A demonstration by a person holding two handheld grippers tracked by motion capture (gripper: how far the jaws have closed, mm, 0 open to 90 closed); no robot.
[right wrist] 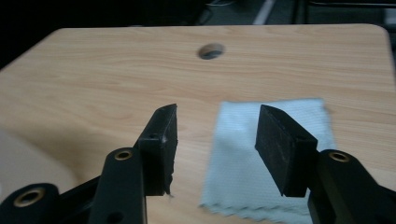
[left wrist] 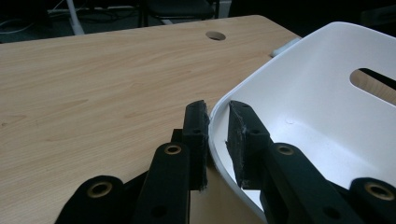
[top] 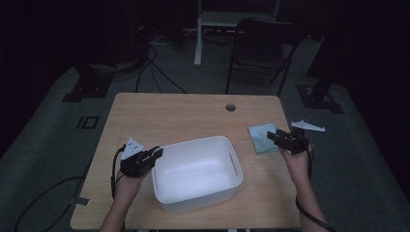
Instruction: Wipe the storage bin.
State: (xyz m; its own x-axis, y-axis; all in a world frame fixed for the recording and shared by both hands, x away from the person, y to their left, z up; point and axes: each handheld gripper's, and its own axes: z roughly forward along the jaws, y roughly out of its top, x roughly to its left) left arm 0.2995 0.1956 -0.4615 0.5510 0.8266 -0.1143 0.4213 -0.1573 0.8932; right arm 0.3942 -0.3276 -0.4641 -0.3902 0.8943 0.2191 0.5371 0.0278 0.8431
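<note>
**Left tongs clamped, right tongs apart**

Your forearms come in from the near edge, one on each side. Your left hand sits low with the wrist straight, and your left tongs point forward and to the right, roughly level. Their jaws stand close together, gripped on a thin wall between the pads. Your right hand is raised slightly, wrist bent inward, with your right tongs aimed forward and left, tilted down. Their jaws stand apart with nothing pinched between them
</note>
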